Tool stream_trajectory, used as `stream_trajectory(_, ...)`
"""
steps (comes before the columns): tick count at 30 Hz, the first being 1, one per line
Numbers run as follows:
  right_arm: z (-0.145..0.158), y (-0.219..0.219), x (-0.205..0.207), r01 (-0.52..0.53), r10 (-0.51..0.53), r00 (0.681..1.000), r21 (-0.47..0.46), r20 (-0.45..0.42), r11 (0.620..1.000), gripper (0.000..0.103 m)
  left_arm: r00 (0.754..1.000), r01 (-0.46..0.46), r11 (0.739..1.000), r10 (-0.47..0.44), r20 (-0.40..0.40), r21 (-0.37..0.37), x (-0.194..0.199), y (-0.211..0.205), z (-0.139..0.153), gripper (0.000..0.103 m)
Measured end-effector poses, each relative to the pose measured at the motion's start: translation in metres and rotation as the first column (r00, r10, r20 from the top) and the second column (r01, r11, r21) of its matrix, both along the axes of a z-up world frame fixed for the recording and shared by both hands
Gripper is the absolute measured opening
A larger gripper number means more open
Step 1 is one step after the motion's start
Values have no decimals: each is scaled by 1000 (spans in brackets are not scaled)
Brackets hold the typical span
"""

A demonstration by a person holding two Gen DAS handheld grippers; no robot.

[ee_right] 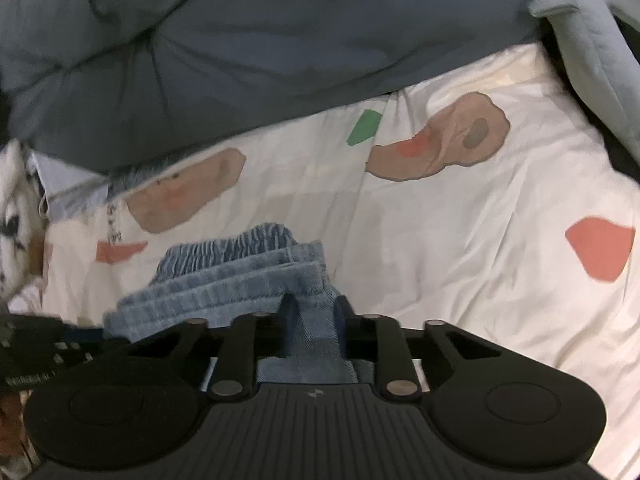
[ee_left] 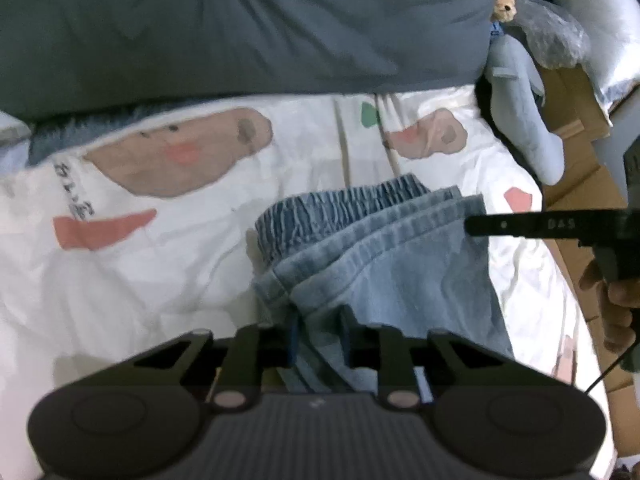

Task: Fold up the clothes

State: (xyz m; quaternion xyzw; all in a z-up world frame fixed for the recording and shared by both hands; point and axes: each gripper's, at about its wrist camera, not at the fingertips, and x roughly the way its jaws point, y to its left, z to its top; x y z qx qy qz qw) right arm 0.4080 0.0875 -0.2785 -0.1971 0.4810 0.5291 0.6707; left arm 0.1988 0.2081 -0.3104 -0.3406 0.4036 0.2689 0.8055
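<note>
Jeans (ee_left: 384,264): light-blue denim, folded in layers, lay mid-sheet (ee_left: 160,280); ribbed elastic waistband at the far end, stitched hems stacked across it, long axis running near to far. Left gripper (ee_left: 318,334) pinched the near-left denim edge; right gripper (ee_right: 314,320) pinched the near-right edge. Sheet: white, wrinkled, blotch-printed. Duvet (ee_left: 240,28): grey, puffy, beyond.

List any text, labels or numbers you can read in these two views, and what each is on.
"DAS", or close to it: pale raised letters on the black finger of the right claw, seen from the left wrist view; blurred, so uncertain.
Dark handwritten-style characters printed on the white bedsheet beside the brown patch: too blurred to read in either view.
Nothing legible on the denim garment or the grey duvet.
</note>
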Motion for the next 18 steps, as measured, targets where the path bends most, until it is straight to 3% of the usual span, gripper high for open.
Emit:
stream_trajectory(2,4,2,-2,-17,17,999,-18,32,1000,4,1000,-8,1000,8,2,15,0,0,6,18)
stream_trajectory(3,7,2,-4,-28,29,999,-18,42,999,2,1000,-11,1000,11,2,23,0,0,8,10)
stream_trajectory(15,11,17,-8,-64,68,992,-42,108,997,2,999,-46,997,45,19,70,-5,4,9,8)
stream_trajectory(17,7,19,-9,-65,72,990,-55,121,996,3,1000,-23,996,23,3,88,-3,4,3,17)
stream_trajectory(18,5,20,-8,-55,63,991,-66,118,996,5,1000,-18,996,18,-4,82,-3,4,1,29)
